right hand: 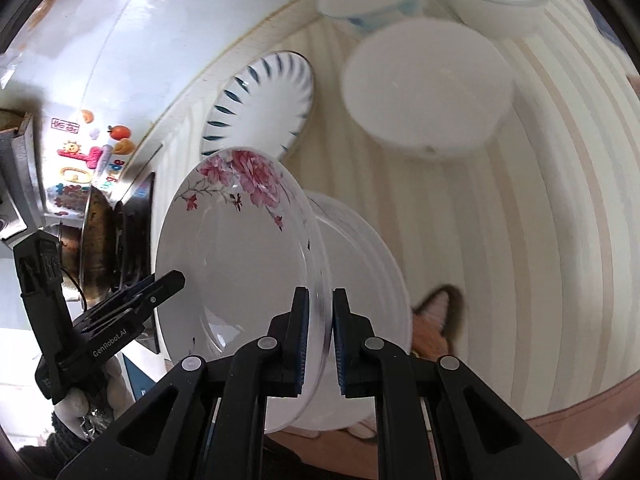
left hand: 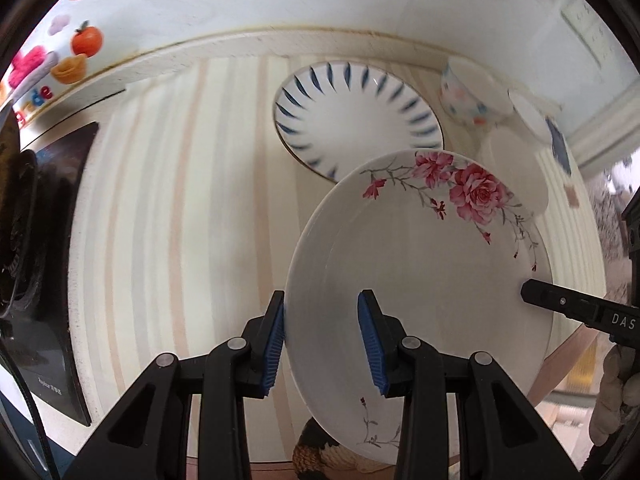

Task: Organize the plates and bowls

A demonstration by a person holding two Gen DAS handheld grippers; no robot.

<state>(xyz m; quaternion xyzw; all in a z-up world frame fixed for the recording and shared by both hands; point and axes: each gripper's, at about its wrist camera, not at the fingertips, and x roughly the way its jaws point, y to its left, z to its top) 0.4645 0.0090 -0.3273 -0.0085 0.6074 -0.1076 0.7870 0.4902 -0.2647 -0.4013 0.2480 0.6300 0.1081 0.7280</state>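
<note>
Striped cream cloth [left hand: 168, 208] covers the bench, with a white wall behind carrying fruit stickers [left hand: 86, 40]. I see the floral plate [left hand: 420, 272] lifted off the cloth and tilted, held between both tools. My right tool [right hand: 320, 336] is clamped tight on its near rim, blue pads pressed against either face. My left tool [left hand: 322, 340] straddles the opposite rim with its jaws apart: the left pad sits against the plate's outer edge, the right pad rests over the plate's inner face, and I cannot tell whether it touches. Behind the floral plate, a blue-streaked plate [left hand: 356, 120] lies flat on the cloth. Farther right, a spotted bowl [left hand: 468, 96] and a plain white bowl [right hand: 428, 84] appear blurred.
</note>
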